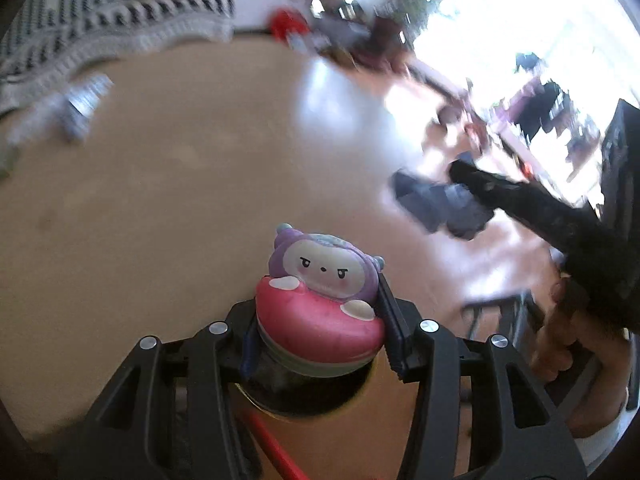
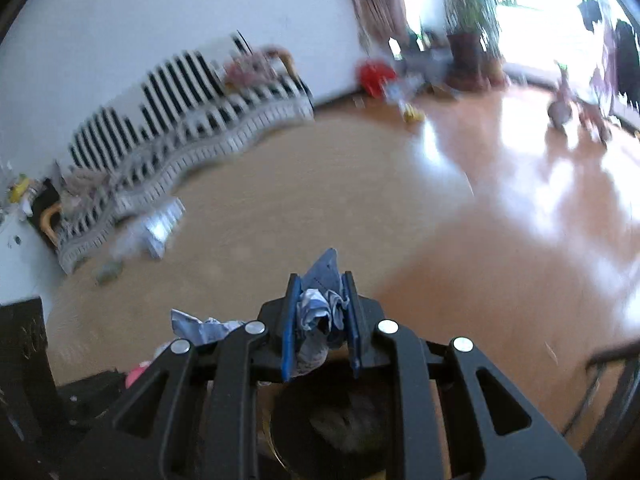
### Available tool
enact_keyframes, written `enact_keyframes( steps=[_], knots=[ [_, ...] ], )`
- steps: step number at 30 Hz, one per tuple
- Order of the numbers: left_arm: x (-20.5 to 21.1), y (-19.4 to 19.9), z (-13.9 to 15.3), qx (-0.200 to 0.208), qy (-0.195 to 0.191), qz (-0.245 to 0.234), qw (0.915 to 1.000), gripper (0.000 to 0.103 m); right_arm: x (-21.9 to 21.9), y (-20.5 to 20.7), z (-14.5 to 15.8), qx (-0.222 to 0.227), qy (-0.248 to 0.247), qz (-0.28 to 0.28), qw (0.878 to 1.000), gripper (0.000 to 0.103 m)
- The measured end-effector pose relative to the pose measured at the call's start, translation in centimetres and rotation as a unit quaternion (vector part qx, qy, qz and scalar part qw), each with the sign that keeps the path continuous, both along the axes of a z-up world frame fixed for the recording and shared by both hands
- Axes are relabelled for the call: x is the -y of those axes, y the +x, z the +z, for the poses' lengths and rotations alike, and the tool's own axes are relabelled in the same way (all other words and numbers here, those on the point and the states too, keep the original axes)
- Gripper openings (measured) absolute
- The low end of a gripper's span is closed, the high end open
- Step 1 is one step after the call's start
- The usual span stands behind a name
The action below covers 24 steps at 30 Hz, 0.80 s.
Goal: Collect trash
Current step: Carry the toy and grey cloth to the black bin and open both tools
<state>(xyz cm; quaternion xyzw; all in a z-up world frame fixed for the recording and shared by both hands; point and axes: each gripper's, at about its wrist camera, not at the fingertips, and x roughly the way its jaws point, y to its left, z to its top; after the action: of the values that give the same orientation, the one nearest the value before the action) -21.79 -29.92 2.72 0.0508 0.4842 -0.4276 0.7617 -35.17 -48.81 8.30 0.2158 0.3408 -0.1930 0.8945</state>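
Left gripper [image 1: 320, 320]: pinches a pink-and-purple toy [image 1: 320, 300], held over a dark bin [image 1: 304, 396], likely for dropping.
Right gripper [image 2: 320, 320]: pressed on crumpled paper [image 2: 320, 316], also above the bin [image 2: 340, 420].
Mid floor: 1 silvery wrapper [image 2: 160, 228] lies loose on the tan rug [image 2: 280, 200], uncollected.
Far: striped sofa [image 2: 192, 120] against the wall; red object [image 2: 374, 76] blurred beyond.

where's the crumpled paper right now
In the right wrist view the crumpled paper sits low at centre, pinched between the right gripper's blue fingers, above a dark bin opening.
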Motion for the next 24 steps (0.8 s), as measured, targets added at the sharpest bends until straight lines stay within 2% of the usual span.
enact_keyframes(
  steps=[3,5,6,7,11,21,23,24],
  knots=[
    [1.8,-2.1,-5.0,-0.041,0.032,-0.033,0.9981,0.048,1.3,-2.7,-6.2,-0.054,0.062,-0.029,0.996,0.021],
    [2.0,-2.9,-8.9,-0.053,0.065,-0.039,0.9957,0.048,1.1,-3.3,-9.1,-0.08,0.082,-0.034,0.993,0.021],
    [2.1,-2.9,-10.2,-0.069,0.083,-0.037,0.9934,0.048,0.9,-3.5,-10.4,-0.093,0.092,-0.033,0.991,0.021],
    [2.0,-2.2,-11.3,-0.102,0.088,-0.027,0.9904,0.048,0.9,-3.5,-11.2,-0.1,0.099,-0.034,0.989,0.021],
    [1.7,-1.4,-11.3,-0.096,0.084,-0.02,0.9917,0.048,1.1,-3.2,-13.0,-0.114,0.116,-0.038,0.986,0.021],
    [2.5,-2.3,-11.1,-0.09,0.082,-0.033,0.992,0.048,1.3,-1.8,-13.7,-0.118,0.128,-0.033,0.984,0.021],
    [2.4,-2.4,-10.7,-0.087,0.08,-0.035,0.9924,0.052,1.4,-1.5,-13.7,-0.118,0.136,-0.033,0.983,0.025],
    [2.4,-2.4,-10.7,-0.087,0.079,-0.034,0.9925,0.061,1.4,-1.4,-13.7,-0.116,0.144,-0.031,0.982,0.032]
  ],
)
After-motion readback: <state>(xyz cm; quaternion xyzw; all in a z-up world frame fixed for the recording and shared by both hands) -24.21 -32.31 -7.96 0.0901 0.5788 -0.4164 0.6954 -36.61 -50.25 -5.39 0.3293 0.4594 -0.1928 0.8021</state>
